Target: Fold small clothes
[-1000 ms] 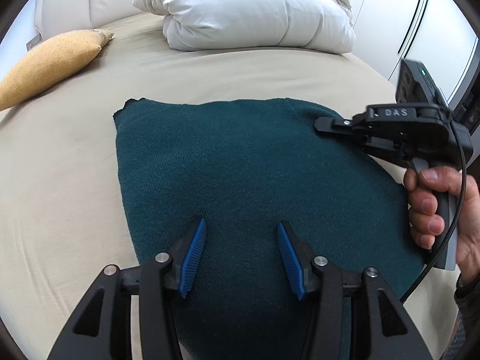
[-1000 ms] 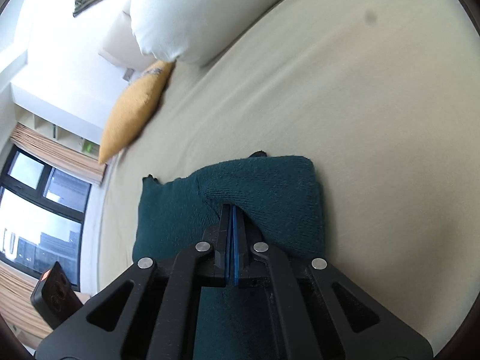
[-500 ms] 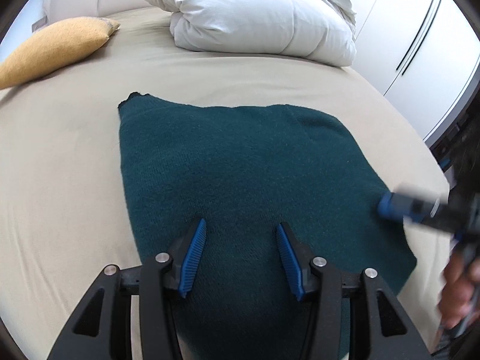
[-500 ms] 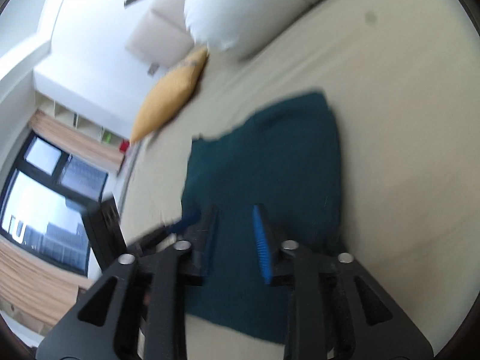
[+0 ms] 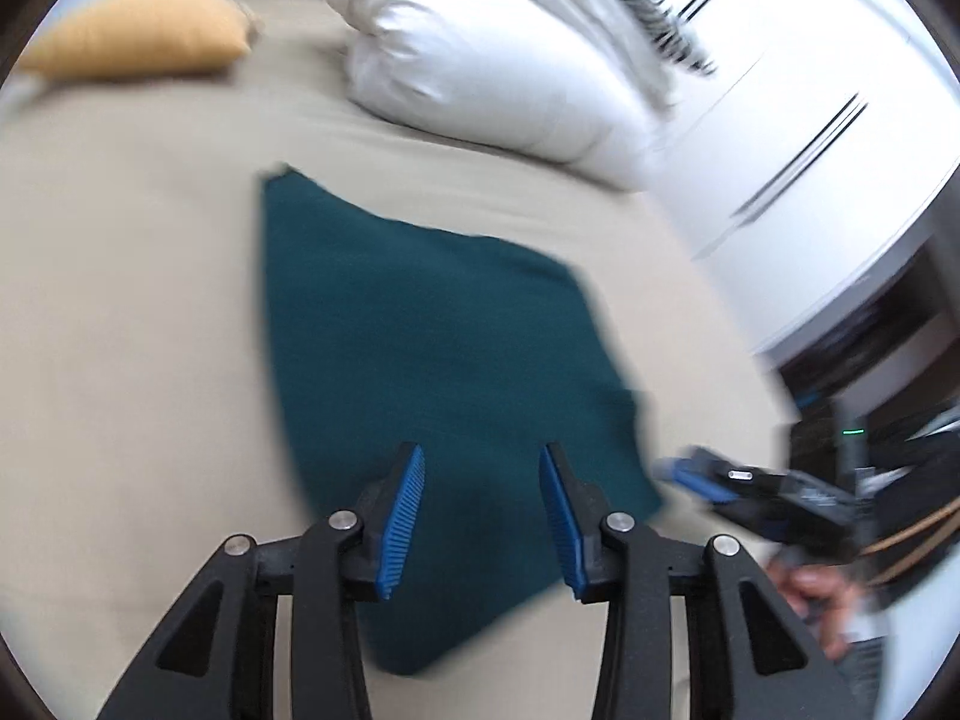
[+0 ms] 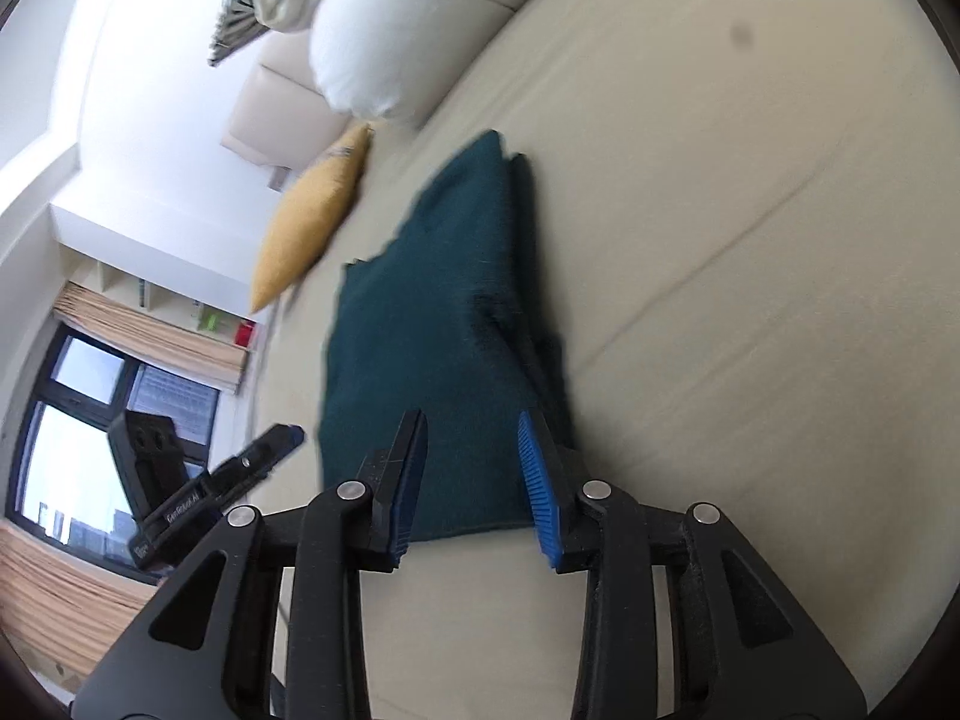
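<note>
A dark teal knitted garment [image 5: 432,360] lies folded flat on the beige bed; it also shows in the right wrist view [image 6: 438,348]. My left gripper [image 5: 480,480] is open and empty, raised above the garment's near edge. My right gripper [image 6: 471,450] is open and empty, just above the garment's near end. The right gripper also shows at the lower right of the left wrist view [image 5: 708,480], beside the garment's right corner. The left gripper shows at the left of the right wrist view [image 6: 264,456], off the garment.
A white folded duvet [image 5: 510,66] and a mustard cushion [image 5: 144,36] lie at the far end of the bed [image 5: 120,300]. White wardrobe doors [image 5: 810,138] stand to the right. A window [image 6: 90,420] lies beyond the bed's other side.
My right gripper let go of the garment's far corner, opened and drew back to the near edge. The left gripper lifted and pulled back. The garment now lies flat.
</note>
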A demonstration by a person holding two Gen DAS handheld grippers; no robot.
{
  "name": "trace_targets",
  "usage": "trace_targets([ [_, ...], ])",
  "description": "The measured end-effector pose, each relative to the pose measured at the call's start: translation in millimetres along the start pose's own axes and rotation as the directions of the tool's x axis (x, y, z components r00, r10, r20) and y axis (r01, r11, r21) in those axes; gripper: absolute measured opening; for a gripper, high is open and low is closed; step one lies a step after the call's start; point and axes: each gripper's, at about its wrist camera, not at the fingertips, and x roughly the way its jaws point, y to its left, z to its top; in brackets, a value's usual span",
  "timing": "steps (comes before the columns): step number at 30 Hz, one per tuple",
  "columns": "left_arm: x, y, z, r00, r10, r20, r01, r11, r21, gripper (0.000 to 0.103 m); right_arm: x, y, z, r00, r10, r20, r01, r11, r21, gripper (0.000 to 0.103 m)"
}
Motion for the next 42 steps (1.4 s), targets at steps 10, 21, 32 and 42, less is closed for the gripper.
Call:
trace_targets([
  [10, 43, 54, -35, 0.988, -0.108, -0.107, 0.087, 0.98, -0.178, 0.023, 51, 6, -23, 0.987, 0.086, -0.138, -0.087, 0.996, 0.0, 0.056],
  [21, -5, 67, -14, 0.996, -0.091, -0.008, 0.089, 0.983, -0.162, 0.079, -25, 8, 7, 1.0, 0.002, -0.023, -0.003, 0.998, -0.057, 0.066],
  [32, 52, 84, 17, 0.999, -0.02, -0.049, 0.006, 0.965, -0.262, 0.079, 60, -2, 91, 0.992, -0.051, -0.113, 0.046, 0.998, -0.048, 0.074],
  [42, 63, 64, 30, 0.987, 0.132, -0.088, -0.146, 0.975, -0.169, 0.042, 128, 21, 88, 0.959, -0.253, -0.131, 0.227, 0.956, -0.184, 0.024],
])
